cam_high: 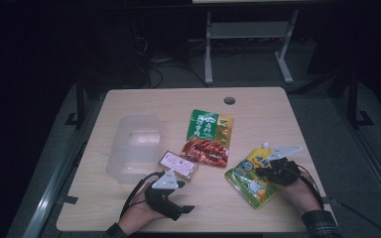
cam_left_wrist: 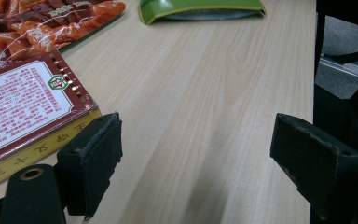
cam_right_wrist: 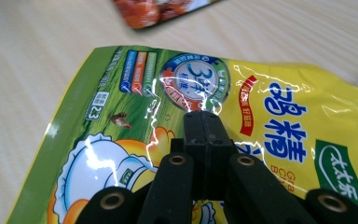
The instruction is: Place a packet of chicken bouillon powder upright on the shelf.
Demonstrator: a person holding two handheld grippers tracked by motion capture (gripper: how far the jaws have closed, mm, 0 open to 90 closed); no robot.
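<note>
with its jaws pressed together and nothing between them, the right gripper [cam_right_wrist: 204, 122] rests over the yellow pouch [cam_high: 252, 176] near the table's [cam_high: 129, 99] right front corner; the slick film may skid off. the left gripper [cam_left_wrist: 196, 154], jaws apart, waits beside the box [cam_left_wrist: 23, 112].

clear bin [cam_high: 131, 146] left of centre; red-green snack bag [cam_high: 207, 138] mid-frame; small red box [cam_high: 178, 164] just below it.
</note>
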